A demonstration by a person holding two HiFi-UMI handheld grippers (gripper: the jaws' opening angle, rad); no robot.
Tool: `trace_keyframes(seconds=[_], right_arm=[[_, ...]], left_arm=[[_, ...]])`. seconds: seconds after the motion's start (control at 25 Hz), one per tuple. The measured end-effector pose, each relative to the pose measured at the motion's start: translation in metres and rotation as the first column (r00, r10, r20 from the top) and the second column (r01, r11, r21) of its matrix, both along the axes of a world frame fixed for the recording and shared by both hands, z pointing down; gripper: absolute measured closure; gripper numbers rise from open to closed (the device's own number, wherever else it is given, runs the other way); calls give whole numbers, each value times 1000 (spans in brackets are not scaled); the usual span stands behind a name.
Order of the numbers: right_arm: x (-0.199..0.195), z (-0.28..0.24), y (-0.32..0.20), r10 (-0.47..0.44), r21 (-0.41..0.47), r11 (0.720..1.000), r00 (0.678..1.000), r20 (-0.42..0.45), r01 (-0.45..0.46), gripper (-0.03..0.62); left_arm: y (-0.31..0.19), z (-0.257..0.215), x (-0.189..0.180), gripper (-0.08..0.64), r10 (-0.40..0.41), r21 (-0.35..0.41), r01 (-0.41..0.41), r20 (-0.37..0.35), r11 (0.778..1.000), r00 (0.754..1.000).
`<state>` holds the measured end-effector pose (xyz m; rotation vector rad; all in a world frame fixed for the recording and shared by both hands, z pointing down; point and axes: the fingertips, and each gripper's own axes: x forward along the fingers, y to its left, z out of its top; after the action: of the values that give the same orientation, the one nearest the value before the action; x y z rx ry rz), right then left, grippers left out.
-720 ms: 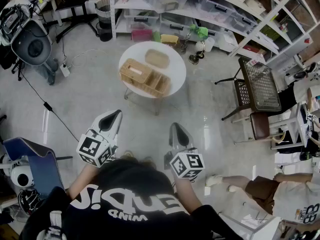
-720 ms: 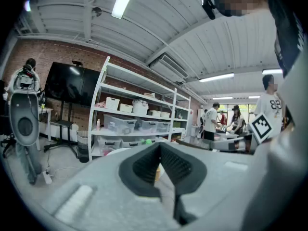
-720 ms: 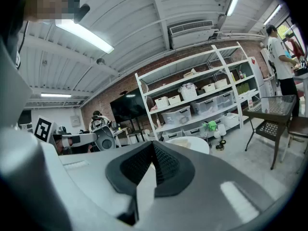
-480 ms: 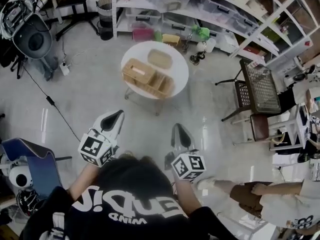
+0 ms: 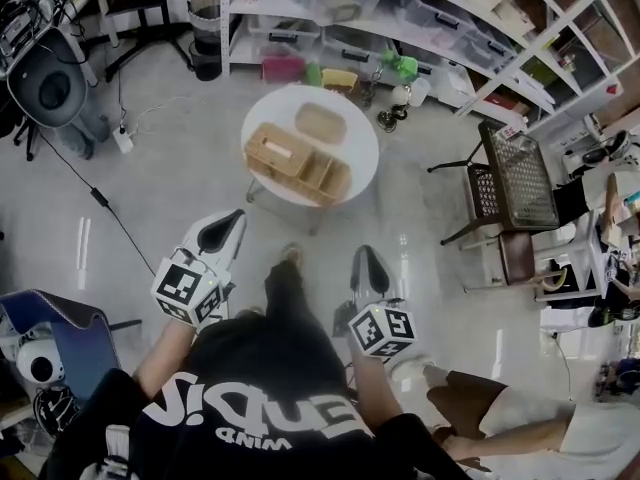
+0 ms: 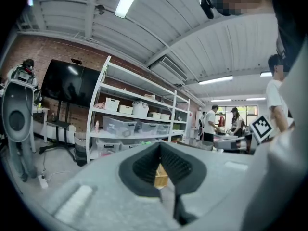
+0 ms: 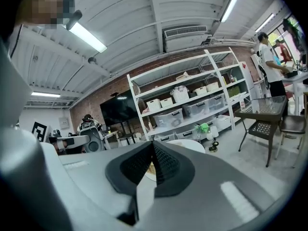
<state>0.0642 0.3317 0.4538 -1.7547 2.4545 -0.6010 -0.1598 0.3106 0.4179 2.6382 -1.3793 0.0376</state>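
A person walks across a shiny floor with a gripper in each hand. The left gripper (image 5: 222, 230) is held out at lower left, jaws shut and empty; its own view shows the black pads (image 6: 147, 167) meeting at a narrow slit. The right gripper (image 5: 368, 267) is at lower centre, also shut on nothing, pads (image 7: 163, 165) together. Both point toward a round white table (image 5: 350, 128) ahead. A wooden compartment box (image 5: 296, 161) and an oval wooden tray (image 5: 320, 122) rest on it. The box (image 6: 160, 175) shows through the left jaw gap.
White shelving (image 5: 420, 18) with clear bins stands behind the table. A dark mesh-top side table and chair (image 5: 515, 183) are at right. A grey machine (image 5: 50, 83) with a floor cable is at left, a blue chair (image 5: 60, 318) at lower left. Another person (image 5: 520, 418) is at lower right.
The person has stepped forward, a foot now showing between the grippers. The round table sits slightly nearer. Both grippers stayed shut and moved forward with the walker.
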Motion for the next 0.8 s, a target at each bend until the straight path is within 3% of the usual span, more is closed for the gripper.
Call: trace_keyframes(seconds=[0.44,0.8], right_arm=[[-3,4,-102,-11,-3,1000,1000,9,11,594],[11,-5,-210,-43,-14,999,999,25,43,594]], left_arm=[[-101,0,-3,560,-7,-1,7,14,1000,1000],[-205,-15,19,560,-10,-7,10,27,1000,1000]])
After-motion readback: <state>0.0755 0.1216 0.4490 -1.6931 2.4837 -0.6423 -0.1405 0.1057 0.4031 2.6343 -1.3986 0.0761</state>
